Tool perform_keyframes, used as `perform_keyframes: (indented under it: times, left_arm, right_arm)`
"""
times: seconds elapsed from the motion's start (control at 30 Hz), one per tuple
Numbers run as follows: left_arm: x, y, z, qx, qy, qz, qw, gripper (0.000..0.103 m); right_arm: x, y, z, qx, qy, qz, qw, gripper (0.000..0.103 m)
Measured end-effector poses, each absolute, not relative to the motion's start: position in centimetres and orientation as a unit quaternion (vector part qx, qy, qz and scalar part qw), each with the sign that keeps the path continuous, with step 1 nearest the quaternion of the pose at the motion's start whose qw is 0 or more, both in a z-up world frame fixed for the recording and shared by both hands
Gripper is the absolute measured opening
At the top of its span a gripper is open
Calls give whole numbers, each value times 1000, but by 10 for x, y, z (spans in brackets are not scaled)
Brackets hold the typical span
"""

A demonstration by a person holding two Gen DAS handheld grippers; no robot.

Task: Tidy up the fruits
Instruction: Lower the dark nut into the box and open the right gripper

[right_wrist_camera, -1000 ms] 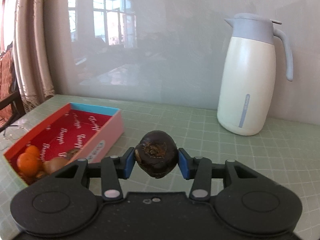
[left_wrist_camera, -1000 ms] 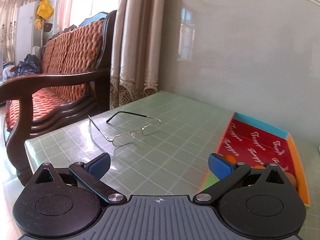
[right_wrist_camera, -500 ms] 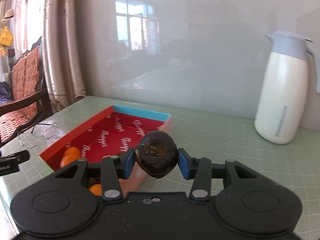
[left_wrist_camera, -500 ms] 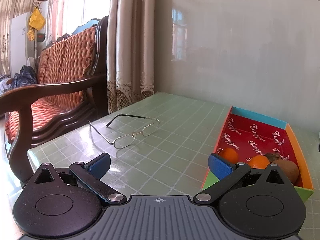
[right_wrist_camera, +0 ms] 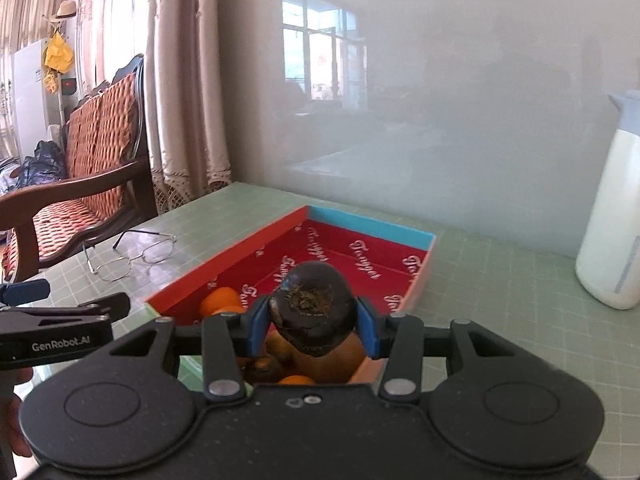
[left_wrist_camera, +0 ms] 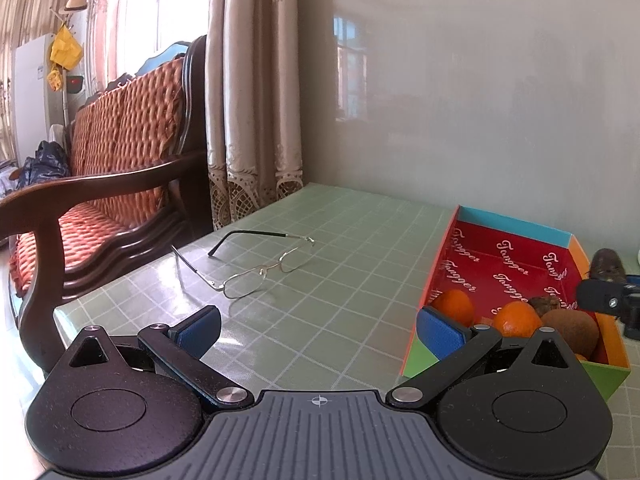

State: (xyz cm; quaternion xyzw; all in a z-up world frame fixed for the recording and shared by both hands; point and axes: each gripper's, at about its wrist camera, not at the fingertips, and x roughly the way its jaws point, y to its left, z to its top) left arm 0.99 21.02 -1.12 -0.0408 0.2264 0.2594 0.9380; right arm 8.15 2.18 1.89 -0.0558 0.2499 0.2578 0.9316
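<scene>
While spanning the lower frame, table [right_wrist_camera: 500,280] bearing the red tray [right_wrist_camera: 360,226] at center; right gripper [right_wrist_camera: 312,320], fingers clamped on dark fruit [right_wrist_camera: 312,308], poised above tray, presumably for dropping; left gripper [left_wrist_camera: 318,330] wide, empty, lower left.

place: home living room | signs: cushioned wooden sofa [left_wrist_camera: 120,168], lace-trimmed curtains [left_wrist_camera: 256,92], hat [left_wrist_camera: 77,0] on a rack, eyeglasses [left_wrist_camera: 252,268] on tiled counter [left_wrist_camera: 340,280], thermos jug [right_wrist_camera: 612,216]
</scene>
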Motion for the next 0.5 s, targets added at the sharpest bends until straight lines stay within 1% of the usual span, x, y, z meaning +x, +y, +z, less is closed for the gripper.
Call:
perform_keyframes:
  times: [0.07,0.1,0.13,0.17,0.23,0.3,0.33,0.4,0.5]
  left_arm:
    - [10,210,-11,-41,227,259,938,103]
    - [10,210,-11,-41,227,259,938,103]
    - [11,209,-10,-42,228,258,938,103]
    - [11,209,-10,-43,227,256,939,103]
    - [11,207,-9,-44,225,253,940,103]
    - [11,204,-8,-46,224,251,941,103]
    - [11,202,-7,-47,222,250,941,103]
    - [11,196,-6,-42,212,242,946,103]
    - [13,181,-2,-31,204,223,953,103]
  right_arm:
    - [82,26,16,-58,253,263,929,47]
    - [85,30,12,-63,260,268,925,53]
    - [87,32,9,-70,274,270,920,69]
    - [88,32,6,-72,281,264,920,78]
    - [84,24,8,-59,272,252,927,84]
    - [81,12,17,-55,255,240,935,87]
    - [80,6,21,-53,248,231,939,91]
    - [77,-13,27,-46,237,215,946,96]
    - [73,-43,36,-46,228,191,954,100]
